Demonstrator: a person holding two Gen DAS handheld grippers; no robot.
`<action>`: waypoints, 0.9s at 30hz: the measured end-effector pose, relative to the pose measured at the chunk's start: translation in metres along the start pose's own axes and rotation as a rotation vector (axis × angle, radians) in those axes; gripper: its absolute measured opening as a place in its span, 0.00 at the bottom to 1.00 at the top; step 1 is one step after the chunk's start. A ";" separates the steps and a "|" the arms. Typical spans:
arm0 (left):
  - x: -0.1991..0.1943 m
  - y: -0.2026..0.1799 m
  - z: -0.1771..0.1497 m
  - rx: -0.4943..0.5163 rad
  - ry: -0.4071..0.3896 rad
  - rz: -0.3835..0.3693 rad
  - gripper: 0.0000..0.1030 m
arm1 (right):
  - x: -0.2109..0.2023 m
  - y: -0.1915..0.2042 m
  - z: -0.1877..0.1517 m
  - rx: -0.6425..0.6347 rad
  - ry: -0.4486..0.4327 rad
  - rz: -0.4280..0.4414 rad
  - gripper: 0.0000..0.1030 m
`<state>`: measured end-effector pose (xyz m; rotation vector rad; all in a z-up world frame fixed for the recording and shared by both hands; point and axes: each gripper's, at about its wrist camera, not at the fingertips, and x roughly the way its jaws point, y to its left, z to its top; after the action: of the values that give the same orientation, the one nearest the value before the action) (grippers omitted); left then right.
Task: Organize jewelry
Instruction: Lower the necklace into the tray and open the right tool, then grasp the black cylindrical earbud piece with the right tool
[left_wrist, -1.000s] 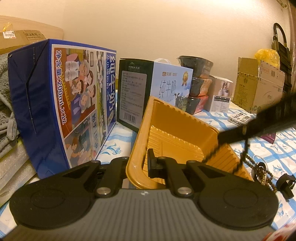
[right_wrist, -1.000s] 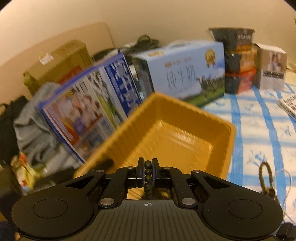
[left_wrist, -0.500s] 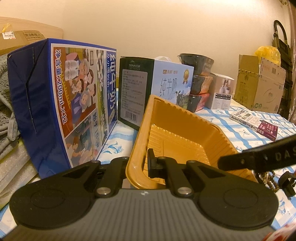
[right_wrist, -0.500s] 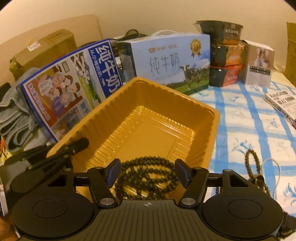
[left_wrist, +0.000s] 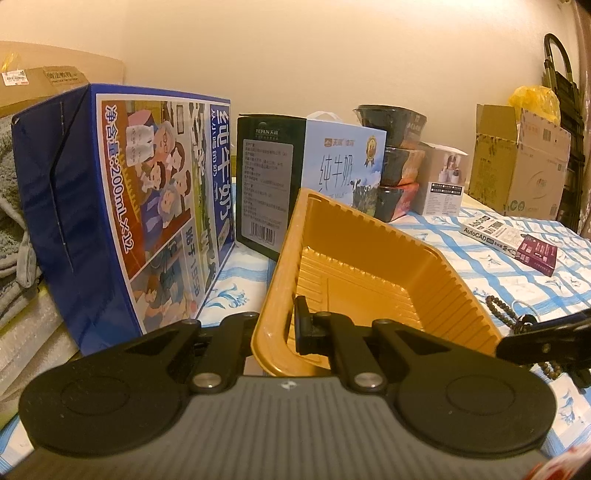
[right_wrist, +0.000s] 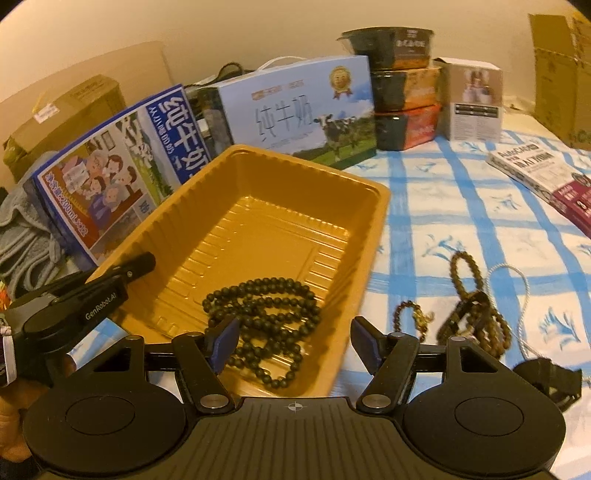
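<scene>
An orange plastic tray (right_wrist: 280, 192) stands on the blue-checked cloth. A long string of dark beads (right_wrist: 266, 314) lies heaped in its near end. My right gripper (right_wrist: 295, 341) is open and empty just above the tray's near rim. My left gripper (left_wrist: 275, 325) is shut on the tray's near left rim (left_wrist: 269, 317); it also shows in the right wrist view (right_wrist: 122, 273). Several brown bead bracelets (right_wrist: 476, 310) and a small bracelet with a charm (right_wrist: 410, 314) lie on the cloth to the right of the tray.
Two milk cartons (right_wrist: 110, 184) (right_wrist: 299, 114) stand behind and left of the tray. Stacked bowls (right_wrist: 402, 81) and a small white box (right_wrist: 474, 99) stand at the back. Books (right_wrist: 535, 173) lie at the right. A white cord (right_wrist: 517, 280) lies by the bracelets.
My right gripper opened and let the dark bead string drop into the tray, then drew back and to the right. My left gripper kept its hold on the tray rim.
</scene>
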<state>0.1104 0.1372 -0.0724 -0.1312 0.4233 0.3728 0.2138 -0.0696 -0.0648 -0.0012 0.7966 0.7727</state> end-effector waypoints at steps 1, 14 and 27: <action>0.000 -0.001 0.000 0.001 0.000 0.001 0.07 | -0.002 -0.002 -0.001 0.008 -0.002 -0.002 0.65; -0.001 -0.005 0.003 0.037 -0.002 0.007 0.07 | -0.050 -0.049 -0.047 0.159 -0.049 -0.102 0.65; 0.000 -0.007 0.004 0.054 -0.003 0.013 0.07 | -0.081 -0.105 -0.086 0.254 -0.060 -0.327 0.65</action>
<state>0.1151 0.1312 -0.0686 -0.0753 0.4307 0.3741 0.1878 -0.2208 -0.1028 0.1164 0.8082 0.3583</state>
